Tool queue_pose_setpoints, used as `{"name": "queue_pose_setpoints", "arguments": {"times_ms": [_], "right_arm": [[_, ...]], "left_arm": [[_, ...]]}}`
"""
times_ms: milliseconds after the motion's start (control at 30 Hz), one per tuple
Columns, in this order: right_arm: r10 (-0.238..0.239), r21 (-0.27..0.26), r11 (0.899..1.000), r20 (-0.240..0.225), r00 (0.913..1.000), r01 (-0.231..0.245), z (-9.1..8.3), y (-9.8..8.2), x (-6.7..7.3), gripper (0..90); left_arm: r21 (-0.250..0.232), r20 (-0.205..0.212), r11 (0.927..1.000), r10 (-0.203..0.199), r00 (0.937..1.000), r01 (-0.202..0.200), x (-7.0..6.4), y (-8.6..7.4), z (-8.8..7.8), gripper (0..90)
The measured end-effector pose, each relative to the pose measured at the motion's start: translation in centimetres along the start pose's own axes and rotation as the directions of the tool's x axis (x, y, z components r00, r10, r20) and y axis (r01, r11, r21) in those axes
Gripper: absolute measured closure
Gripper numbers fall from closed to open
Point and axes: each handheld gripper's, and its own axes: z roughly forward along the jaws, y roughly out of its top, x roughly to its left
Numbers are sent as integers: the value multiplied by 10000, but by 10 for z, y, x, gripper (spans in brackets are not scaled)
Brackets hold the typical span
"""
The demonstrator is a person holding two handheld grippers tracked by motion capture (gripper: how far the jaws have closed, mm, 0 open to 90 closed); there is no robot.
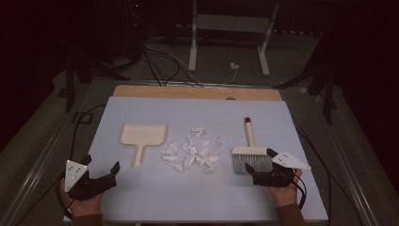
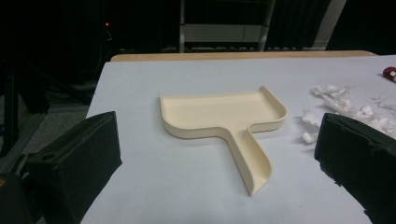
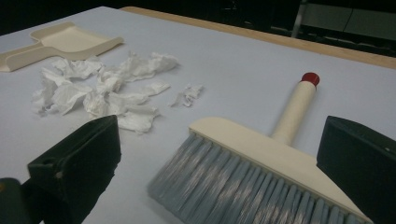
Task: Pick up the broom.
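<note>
Brush [image 1: 248, 151] lies flat toward the right edge of the desk [image 1: 155, 197], grey bristles pointing at the near edge, handle with its red cap running off toward the far edge. And here's the right gripper [image 1: 259, 161], jaws spread wide, nothing between them, parked right at the bristle end; from the high view one jaw tip overlaps the bristles, though whether it touches them I can't tell. In the right gripper view the brush [image 3: 261, 163] sits between the two black jaws and just beyond them, bristles nearest the camera.

Over to the middle of the desk: a loose heap of crumpled white paper [image 1: 192, 151], scattered pieces, just left of the brush and apart from it. The same paper [image 3: 102, 88] lies left of the brush in the right gripper view.

Left of the paper, the cream dustpan [image 1: 142, 139] rests flat, its handle pointing at the near edge. The left gripper [image 1: 101, 165] is near the front-left corner, jaws also wide and empty, aimed at that dustpan but well short of it. In the left gripper view the dustpan [image 2: 224, 116] lies ahead between the jaws, untouched, with paper scraps [image 2: 345, 105] off to its right.

A hand holds each gripper from the near edge.
</note>
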Motion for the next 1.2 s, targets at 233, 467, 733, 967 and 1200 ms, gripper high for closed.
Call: {"name": "queue_pose_setpoints", "arguments": {"times_ms": [233, 467, 733, 967, 1200], "right_arm": [[-30, -26, 10000, 21, 10000, 30, -1, 1, 2, 0], [-62, -32, 10000, 56, 10000, 63, -2, 3, 6, 0], [45, -226, 9997, 140, 9999, -42, -11, 20, 14, 0], [24, -160, 9999, 378, 9993, -18, -14, 42, 10, 0], [219, -198, 9996, 589, 9980, -208, -12, 63, -4, 0]], "left_arm": [[21, -114, 10000, -74, 9999, 74, 3, 2, -3, 10], [-1, -73, 9999, -166, 9998, 166, 3, 0, -4, 4], [-11, -65, 9999, 104, 9999, -104, -3, 0, -3, 4], [-108, -95, 9997, -209, 9997, 208, -2, -1, -5, 3], [-2, -141, 9997, -233, 9996, 233, -1, -3, -4, 4]]}}
